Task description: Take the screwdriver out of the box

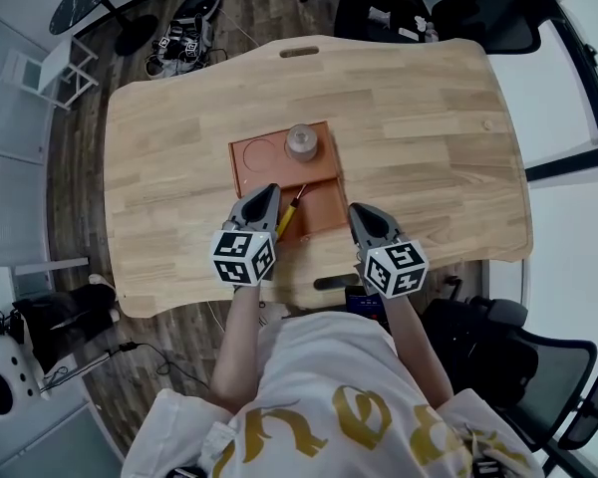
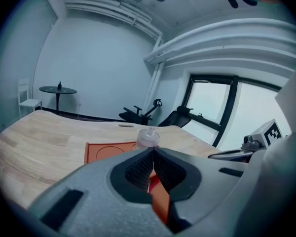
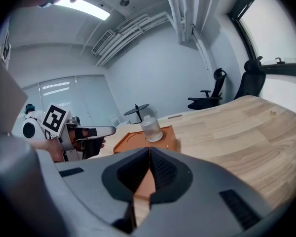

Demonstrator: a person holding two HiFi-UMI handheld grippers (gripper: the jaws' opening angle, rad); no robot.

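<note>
An orange box (image 1: 319, 182) lies in the middle of the wooden table. In its near compartment a screwdriver (image 1: 289, 213) with a yellow handle lies slanted, shaft pointing away from me. My left gripper (image 1: 271, 191) hovers just left of the handle, shut and empty; in its own view the left gripper (image 2: 152, 150) points over the box (image 2: 106, 151). My right gripper (image 1: 356, 210) is off the box's near right corner, also shut with nothing in it. In its own view the right gripper (image 3: 149, 149) faces the box (image 3: 133, 141).
A clear plastic jar (image 1: 302, 141) stands in the far part of the box, next to a round recess (image 1: 260, 151). The table's near edge (image 1: 309, 297) is close to my body. Office chairs (image 1: 478, 13) stand beyond the far right side.
</note>
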